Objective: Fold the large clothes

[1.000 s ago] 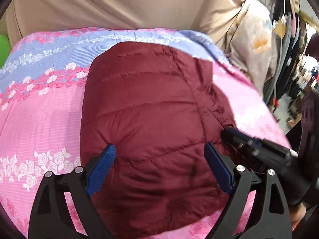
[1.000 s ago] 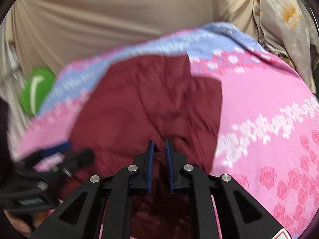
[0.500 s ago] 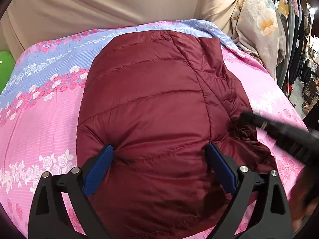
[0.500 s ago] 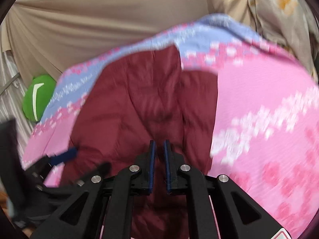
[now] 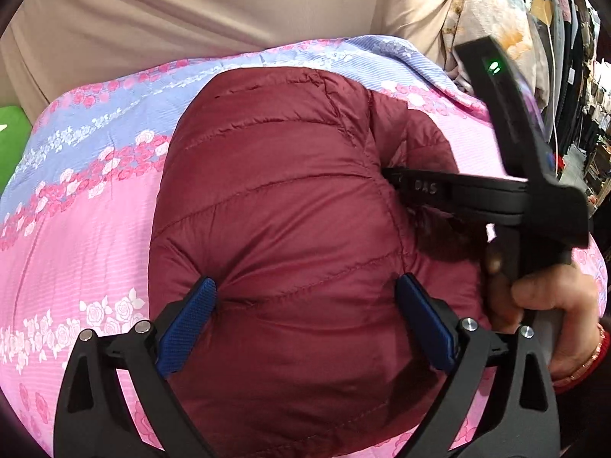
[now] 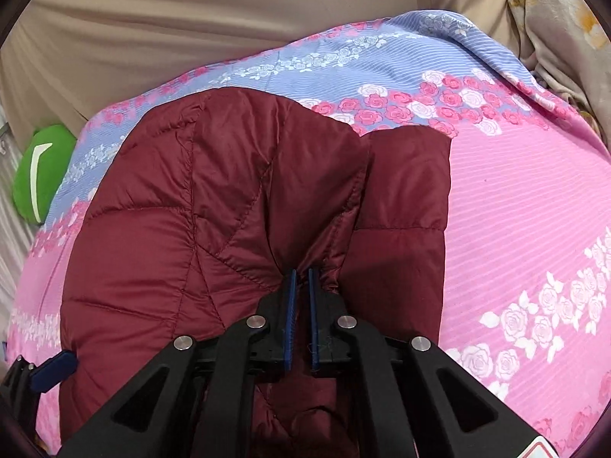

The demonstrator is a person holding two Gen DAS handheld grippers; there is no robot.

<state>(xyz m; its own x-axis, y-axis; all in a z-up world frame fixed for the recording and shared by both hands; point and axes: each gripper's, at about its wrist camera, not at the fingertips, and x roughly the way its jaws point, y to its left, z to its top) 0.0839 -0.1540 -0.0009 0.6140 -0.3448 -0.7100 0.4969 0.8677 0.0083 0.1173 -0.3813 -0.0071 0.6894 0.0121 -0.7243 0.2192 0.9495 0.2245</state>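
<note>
Maroon quilted jacket lies folded, puffy, on floral bedspread.

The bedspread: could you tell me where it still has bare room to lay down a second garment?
Bare bedspread lies right of the jacket, up to the floral cloth, and a narrower strip to its left. The near middle is crowded by the jacket and both grippers.

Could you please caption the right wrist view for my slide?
Right gripper pinches a fold of the maroon quilted jacket on the floral bedsheet.
</note>
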